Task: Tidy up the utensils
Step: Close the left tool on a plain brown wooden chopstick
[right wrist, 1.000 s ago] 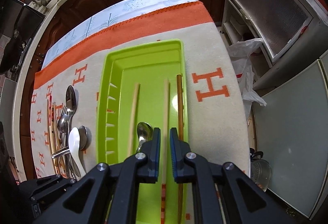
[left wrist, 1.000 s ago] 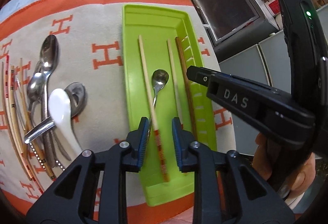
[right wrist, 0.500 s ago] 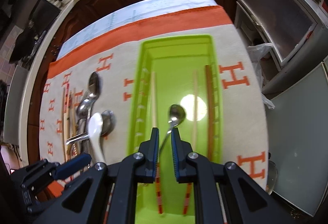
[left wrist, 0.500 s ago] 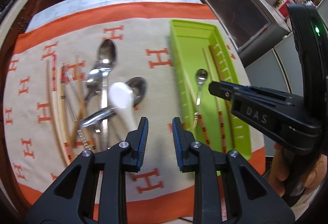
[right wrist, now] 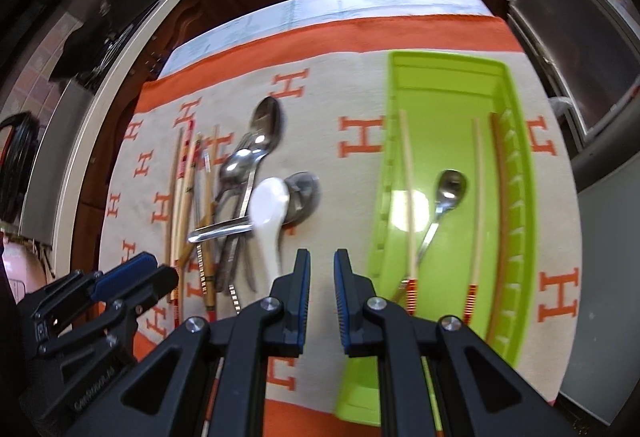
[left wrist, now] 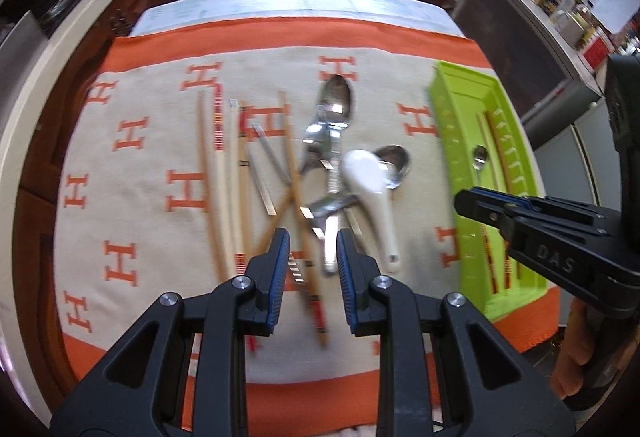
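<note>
Left gripper (left wrist: 310,251): hangs above the loose pile, pointing steeply down; fingers stand a narrow gap apart with nothing between them.

Right gripper (right wrist: 321,269): over the cloth (right wrist: 348,101) between the pile and the tray; fingers set closer, a slim gap, nothing held. Also shows at the right edge of the left wrist view, with part of a hand (left wrist: 576,353) behind it.

Green tray (right wrist: 520,165): long plastic tray on the right part of the cloth, ribbed along one inner wall. Contents: a small metal spoon (right wrist: 446,197) lying slantwise near the middle; three chopsticks (right wrist: 478,197) lengthwise, two pale with red-banded ends, one darker against the ribbed wall.

Loose pile, left of the tray, on the cloth: a white ceramic spoon (left wrist: 374,193) resting partly on a metal ladle-like spoon; several metal spoons (left wrist: 334,109) overlapping; a scatter of chopsticks (left wrist: 216,173), wooden and metal, some crossed, further left.

Cloth: beige, orange border, orange letter H pattern; covers a table.
</note>
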{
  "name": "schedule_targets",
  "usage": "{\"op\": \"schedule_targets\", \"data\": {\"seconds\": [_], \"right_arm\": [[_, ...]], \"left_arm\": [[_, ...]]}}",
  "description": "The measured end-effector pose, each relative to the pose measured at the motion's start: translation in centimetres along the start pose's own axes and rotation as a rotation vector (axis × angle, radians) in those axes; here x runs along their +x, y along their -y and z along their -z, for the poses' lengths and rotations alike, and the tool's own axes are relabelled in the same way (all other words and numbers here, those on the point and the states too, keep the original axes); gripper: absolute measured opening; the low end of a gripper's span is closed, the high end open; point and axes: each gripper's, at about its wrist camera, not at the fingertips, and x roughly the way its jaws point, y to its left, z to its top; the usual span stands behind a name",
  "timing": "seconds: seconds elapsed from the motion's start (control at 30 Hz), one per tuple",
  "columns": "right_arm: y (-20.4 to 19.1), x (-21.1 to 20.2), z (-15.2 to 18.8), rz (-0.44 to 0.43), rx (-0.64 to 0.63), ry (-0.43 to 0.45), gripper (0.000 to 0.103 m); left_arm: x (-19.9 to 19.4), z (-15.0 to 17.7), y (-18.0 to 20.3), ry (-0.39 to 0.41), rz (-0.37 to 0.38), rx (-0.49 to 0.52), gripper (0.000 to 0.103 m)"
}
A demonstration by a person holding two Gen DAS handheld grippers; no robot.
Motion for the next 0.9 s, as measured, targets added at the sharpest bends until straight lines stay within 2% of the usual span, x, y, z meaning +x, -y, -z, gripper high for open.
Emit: {"op": "schedule_targets", "data": {"seconds": [0.23, 0.5, 0.73, 0.9], "right_arm": [[-3.5, 1.0, -0.2, 0.014, -0.053, -0.014, 0.012], [-7.3, 2.1, -1.1, 0.0, -0.103, -0.03, 0.012], [-9.0, 3.4, -1.7, -0.015, -0.115, -0.051, 0.012], [-9.5, 4.1, -1.8, -0.014, -0.128, -0.065, 0.012]], "left_arm": [[0.3, -0.1, -5.7, -0.002, -0.029, -0.092, 0.021], [2.8, -1.4, -12.1, -0.058, -0.013, -0.203, 0.021], [6.2, -2.3, -12.9, -0.13, 0.022, -0.21, 0.021], [7.7, -2.9, -12.5, -0.149, 0.029, -0.203, 0.021]]}}
